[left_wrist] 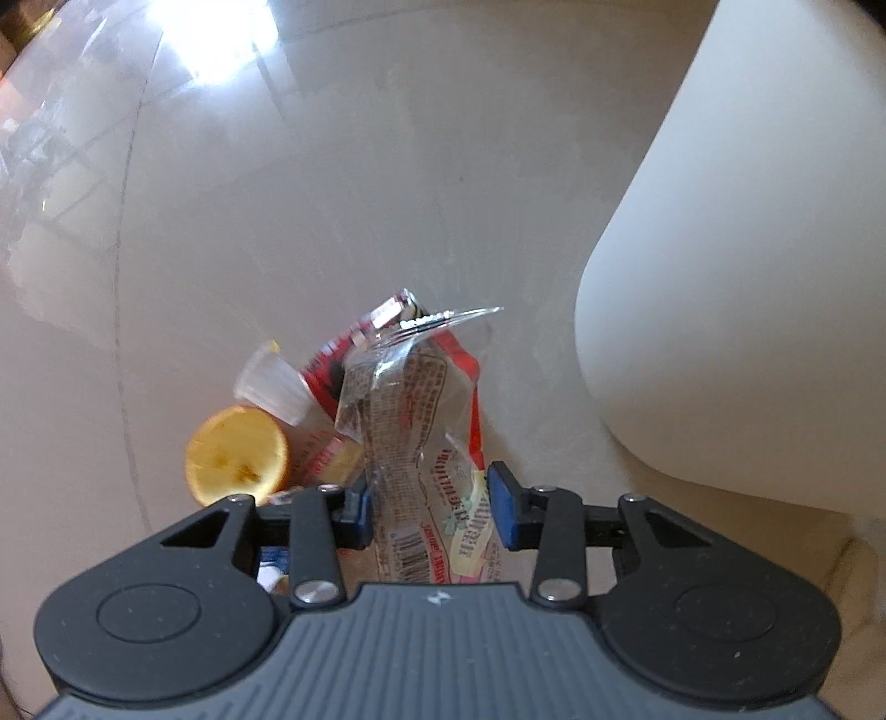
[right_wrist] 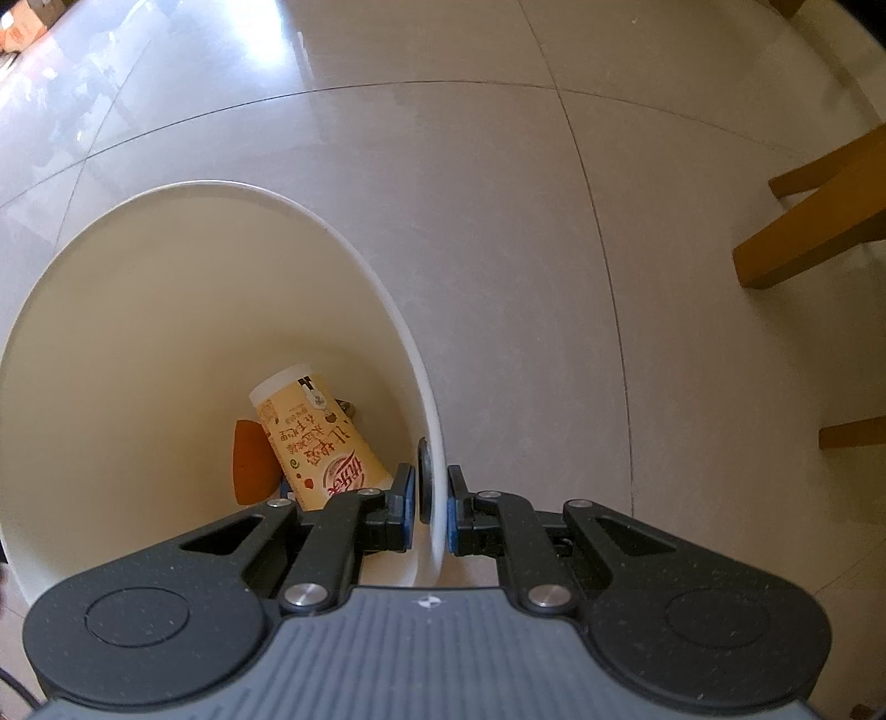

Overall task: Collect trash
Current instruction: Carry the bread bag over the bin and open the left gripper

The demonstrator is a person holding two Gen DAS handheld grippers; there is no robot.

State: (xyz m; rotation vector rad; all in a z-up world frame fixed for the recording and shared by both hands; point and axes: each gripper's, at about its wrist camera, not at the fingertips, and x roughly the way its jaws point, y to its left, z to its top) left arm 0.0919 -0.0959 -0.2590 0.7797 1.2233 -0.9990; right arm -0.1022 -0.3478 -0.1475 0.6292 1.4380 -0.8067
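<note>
In the left wrist view my left gripper is shut on a crumpled clear wrapper with brown and red print, which stands up between the blue pads. Behind it on the floor lie an orange half, a small translucent plastic cup and a red packet. The white trash bin rises to the right. In the right wrist view my right gripper is shut on the bin's near rim, one pad inside the bin wall and one outside. Inside the bin lie a cream drink cup and an orange-brown piece.
Glossy beige floor tiles surround the bin. Wooden chair legs stand at the right of the right wrist view. Bright window glare falls on the floor at the far left.
</note>
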